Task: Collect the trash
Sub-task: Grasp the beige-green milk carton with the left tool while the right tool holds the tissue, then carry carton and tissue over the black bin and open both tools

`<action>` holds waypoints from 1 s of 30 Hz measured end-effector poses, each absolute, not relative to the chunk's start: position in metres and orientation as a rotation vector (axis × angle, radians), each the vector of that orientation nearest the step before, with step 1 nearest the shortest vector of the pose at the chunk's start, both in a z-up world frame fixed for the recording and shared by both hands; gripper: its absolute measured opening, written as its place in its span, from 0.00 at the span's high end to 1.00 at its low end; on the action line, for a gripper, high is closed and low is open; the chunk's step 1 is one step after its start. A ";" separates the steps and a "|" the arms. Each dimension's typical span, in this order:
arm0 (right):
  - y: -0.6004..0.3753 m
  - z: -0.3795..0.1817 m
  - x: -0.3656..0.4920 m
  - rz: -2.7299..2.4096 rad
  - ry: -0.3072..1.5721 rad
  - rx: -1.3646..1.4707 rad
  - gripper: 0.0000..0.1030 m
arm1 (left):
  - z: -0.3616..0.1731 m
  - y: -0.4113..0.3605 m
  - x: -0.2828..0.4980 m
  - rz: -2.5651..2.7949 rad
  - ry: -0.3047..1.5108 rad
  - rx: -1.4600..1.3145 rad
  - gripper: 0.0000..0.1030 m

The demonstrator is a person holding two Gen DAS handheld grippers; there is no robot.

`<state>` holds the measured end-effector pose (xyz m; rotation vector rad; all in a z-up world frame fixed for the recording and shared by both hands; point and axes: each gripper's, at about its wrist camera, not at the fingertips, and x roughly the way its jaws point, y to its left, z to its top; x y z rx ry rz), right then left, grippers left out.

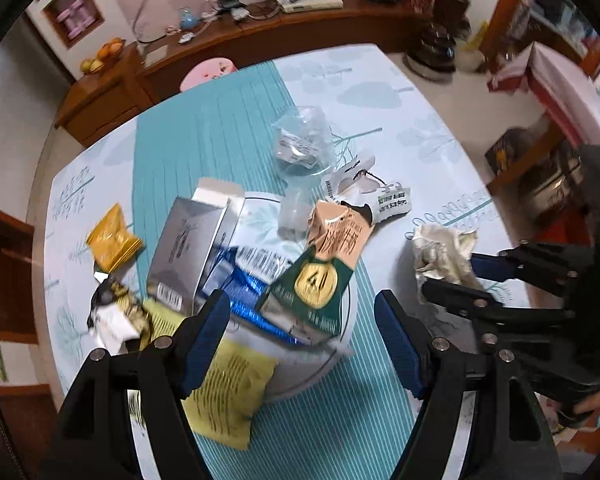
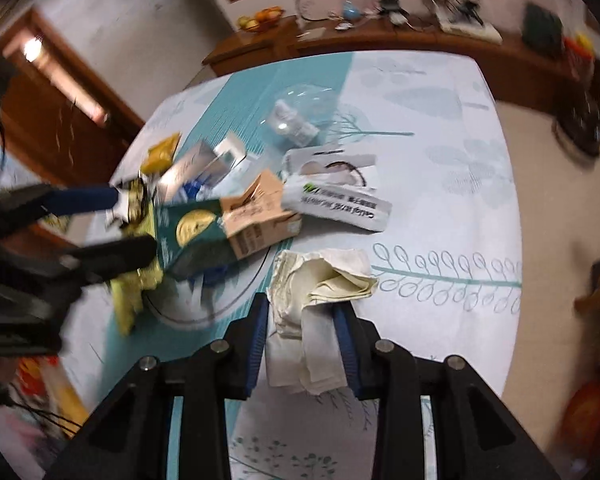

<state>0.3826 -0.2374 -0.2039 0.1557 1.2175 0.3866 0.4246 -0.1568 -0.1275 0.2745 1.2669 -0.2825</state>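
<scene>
A white plate (image 1: 342, 344) on the table holds piled trash: a silver box (image 1: 188, 246), a blue foil wrapper (image 1: 248, 300) and a green and tan carton (image 1: 324, 272). My left gripper (image 1: 302, 344) is open, its fingers spread above the plate's near side. My right gripper (image 2: 304, 344) is shut on a crumpled white tissue (image 2: 320, 288), just right of the plate; it shows in the left wrist view too (image 1: 444, 252). The carton (image 2: 228, 224) lies beyond the tissue in the right wrist view.
Loose trash lies around the plate: a yellow packet (image 1: 114, 238), a yellow leaflet (image 1: 228, 392), a black and white wrapper (image 1: 112, 316), a clear plastic bag (image 1: 304, 140) and a white packet (image 1: 380, 192). A wooden sideboard (image 1: 260, 40) stands beyond the table.
</scene>
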 end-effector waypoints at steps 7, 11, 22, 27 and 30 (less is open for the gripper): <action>-0.247 -0.205 0.389 0.394 1.226 0.232 0.68 | -0.165 -0.182 0.454 -0.298 1.381 0.365 0.29; -0.253 -0.204 0.390 0.406 1.228 0.244 0.68 | -0.185 -0.193 0.461 -0.289 1.441 0.421 0.48; -0.260 -0.205 0.385 0.438 1.241 0.310 0.69 | -0.165 -0.177 0.442 -0.281 1.424 0.314 0.61; -0.254 -0.196 0.380 0.461 1.228 0.324 0.69 | -0.136 -0.162 0.421 -0.260 1.371 0.259 0.61; -0.247 -0.189 0.375 0.476 1.216 0.319 0.69 | -0.120 -0.156 0.404 -0.245 1.338 0.248 0.61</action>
